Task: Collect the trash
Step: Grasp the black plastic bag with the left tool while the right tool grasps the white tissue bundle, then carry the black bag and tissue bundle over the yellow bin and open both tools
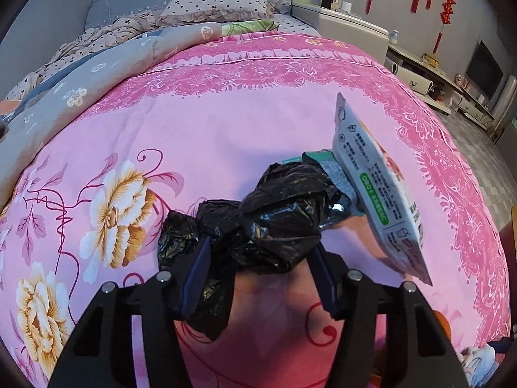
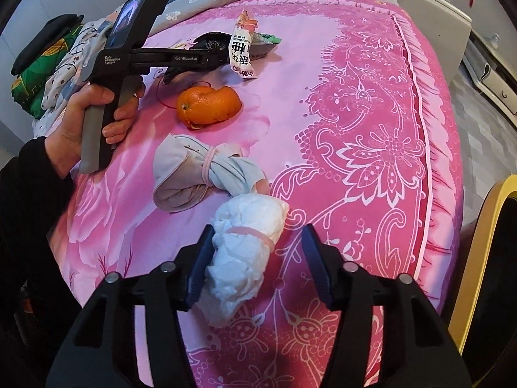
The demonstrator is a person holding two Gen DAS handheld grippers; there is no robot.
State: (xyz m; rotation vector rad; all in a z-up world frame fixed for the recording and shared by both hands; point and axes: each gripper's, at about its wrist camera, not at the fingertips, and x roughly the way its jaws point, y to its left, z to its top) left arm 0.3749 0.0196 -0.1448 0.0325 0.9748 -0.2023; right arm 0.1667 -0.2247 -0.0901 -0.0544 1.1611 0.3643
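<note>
In the left wrist view a crumpled black plastic bag (image 1: 274, 220) lies on the pink bedspread (image 1: 194, 123). My left gripper (image 1: 260, 245) is shut on it, both pads against the plastic. A white snack wrapper (image 1: 381, 187) leans over the bag's far end, on top of a green wrapper (image 1: 318, 156). In the right wrist view a white tissue wad (image 2: 245, 245) bound by a pink rubber band sits between the fingers of my right gripper (image 2: 258, 229). The left pad touches it. A gap shows at the right pad, so that gripper is open.
An orange peel (image 2: 208, 106) and a grey cloth bundle (image 2: 200, 174) tied with a pink band lie on the bed beyond the tissue. A hand (image 2: 97, 110) holds the left gripper at upper left. A yellow-rimmed object (image 2: 484, 242) stands at the bed's right edge. Pillows (image 1: 216, 5) and folded quilts fill the far end.
</note>
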